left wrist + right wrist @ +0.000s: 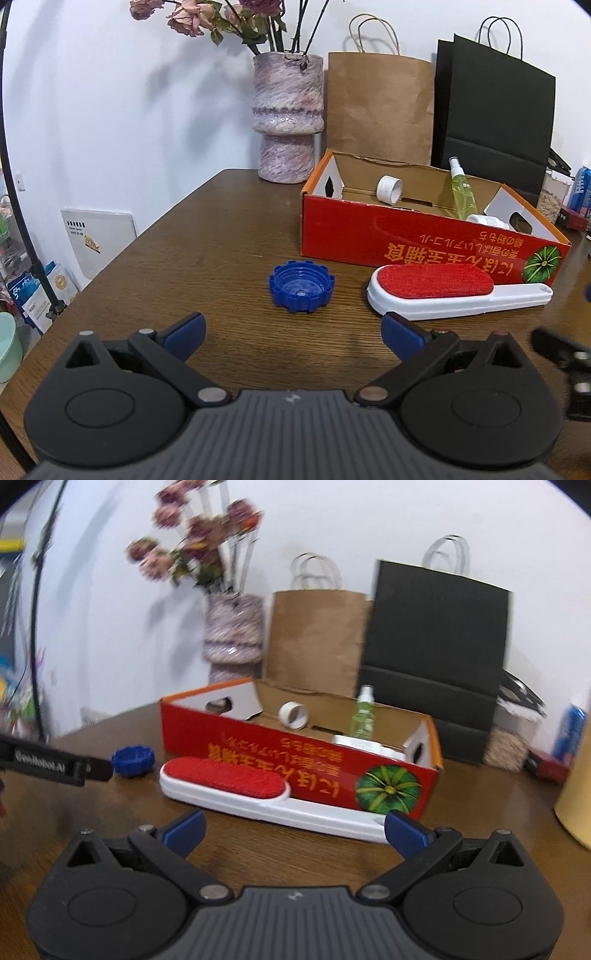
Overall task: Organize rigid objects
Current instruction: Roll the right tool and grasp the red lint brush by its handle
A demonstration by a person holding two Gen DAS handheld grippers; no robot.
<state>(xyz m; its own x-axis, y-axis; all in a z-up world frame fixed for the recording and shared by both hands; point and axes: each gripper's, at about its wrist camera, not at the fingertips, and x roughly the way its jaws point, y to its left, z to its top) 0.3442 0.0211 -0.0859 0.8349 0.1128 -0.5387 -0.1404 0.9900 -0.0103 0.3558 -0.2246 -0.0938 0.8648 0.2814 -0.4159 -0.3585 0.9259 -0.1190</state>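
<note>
Left gripper (pixel 291 334) is held spread wide, nothing between its fingers; blue cap (pixel 301 286) is seen just ahead of it on the wooden table (pixel 184 236). Right gripper (pixel 293 829) is likewise spread, empty; lint brush (pixel 236 788) is found directly ahead, lying against the red box (pixel 295 760).

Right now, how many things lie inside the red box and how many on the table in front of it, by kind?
In the red box:
Spray bottle: 1
White ring: 1
White part: 1
On the table:
Blue cap: 1
Lint brush: 1
Total: 5
</note>
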